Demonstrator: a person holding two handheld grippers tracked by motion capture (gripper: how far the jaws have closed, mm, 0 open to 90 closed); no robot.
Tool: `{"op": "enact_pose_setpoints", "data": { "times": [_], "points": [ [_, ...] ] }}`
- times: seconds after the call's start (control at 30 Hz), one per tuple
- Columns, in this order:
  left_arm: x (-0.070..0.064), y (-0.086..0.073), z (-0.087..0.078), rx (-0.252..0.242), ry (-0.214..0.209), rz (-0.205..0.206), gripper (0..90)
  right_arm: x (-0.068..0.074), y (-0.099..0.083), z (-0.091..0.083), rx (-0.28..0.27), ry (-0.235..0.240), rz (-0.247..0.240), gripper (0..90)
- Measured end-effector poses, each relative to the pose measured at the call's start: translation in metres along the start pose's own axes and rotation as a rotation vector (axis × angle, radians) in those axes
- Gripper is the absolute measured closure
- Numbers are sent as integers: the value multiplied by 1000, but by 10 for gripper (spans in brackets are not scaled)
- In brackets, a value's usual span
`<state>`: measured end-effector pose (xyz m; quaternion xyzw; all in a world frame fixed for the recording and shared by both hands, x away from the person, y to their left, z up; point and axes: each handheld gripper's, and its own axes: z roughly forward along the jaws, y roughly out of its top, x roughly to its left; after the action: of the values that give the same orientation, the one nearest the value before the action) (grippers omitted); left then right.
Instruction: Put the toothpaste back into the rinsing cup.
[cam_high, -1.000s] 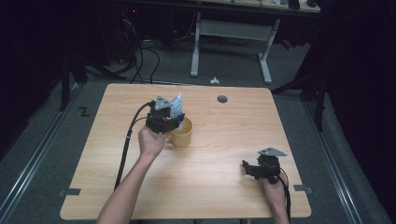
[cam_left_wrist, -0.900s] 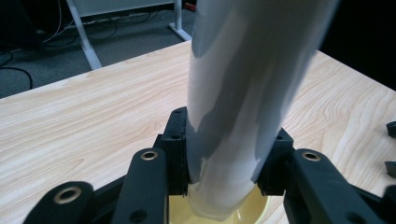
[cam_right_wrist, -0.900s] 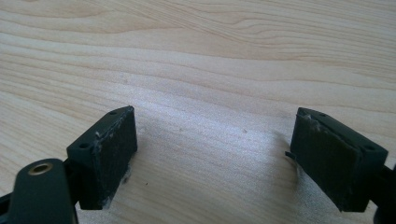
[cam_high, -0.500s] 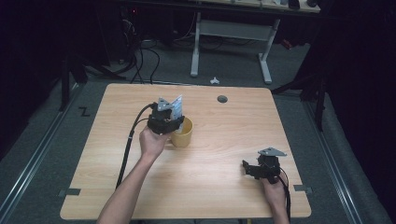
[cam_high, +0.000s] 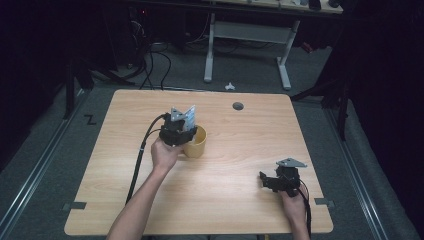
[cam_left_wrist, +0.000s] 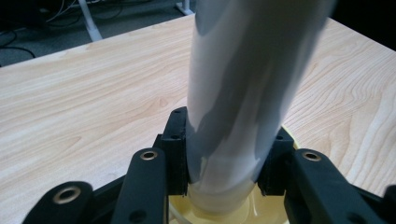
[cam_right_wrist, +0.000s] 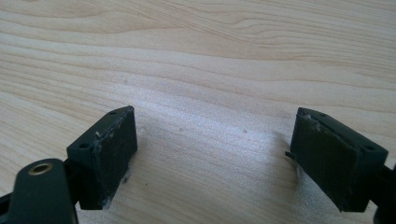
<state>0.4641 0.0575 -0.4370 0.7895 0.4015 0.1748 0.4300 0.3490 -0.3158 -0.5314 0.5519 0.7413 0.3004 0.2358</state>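
we see the left gripper over the yellow cup near the middle of the wooden table, its 2 jaws clamped on a pale tube-shaped pouch whose lower end sits inside the cup. the pouch stands nearly upright, leaning a little, with its top poking above the gripper. the right gripper rests low at the table's near right, well apart from the cup, its 2 jaws spread wide over bare wood.

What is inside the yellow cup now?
The lower end of a pale packet, held by the left tongs, dips into the yellow cup. The cup's bottom is covered.
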Motion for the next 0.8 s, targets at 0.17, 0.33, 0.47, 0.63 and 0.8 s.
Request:
{"op": "enact_pose_setpoints", "data": {
  "times": [0.17,0.33,0.47,0.63,0.8],
  "points": [
    [1,-3,5,6,-2,-14,622,0,0,0,0,0,0,149],
    [0,-5,9,14,1,-18,620,0,0,0,0,0,1,149],
    [-1,-5,10,14,10,-17,617,0,0,0,0,0,0,149],
    [-2,-6,13,25,19,-11,615,0,0,0,0,0,0,149],
    [-4,-7,15,30,26,1,613,0,0,0,0,0,0,149]
  ]
}}
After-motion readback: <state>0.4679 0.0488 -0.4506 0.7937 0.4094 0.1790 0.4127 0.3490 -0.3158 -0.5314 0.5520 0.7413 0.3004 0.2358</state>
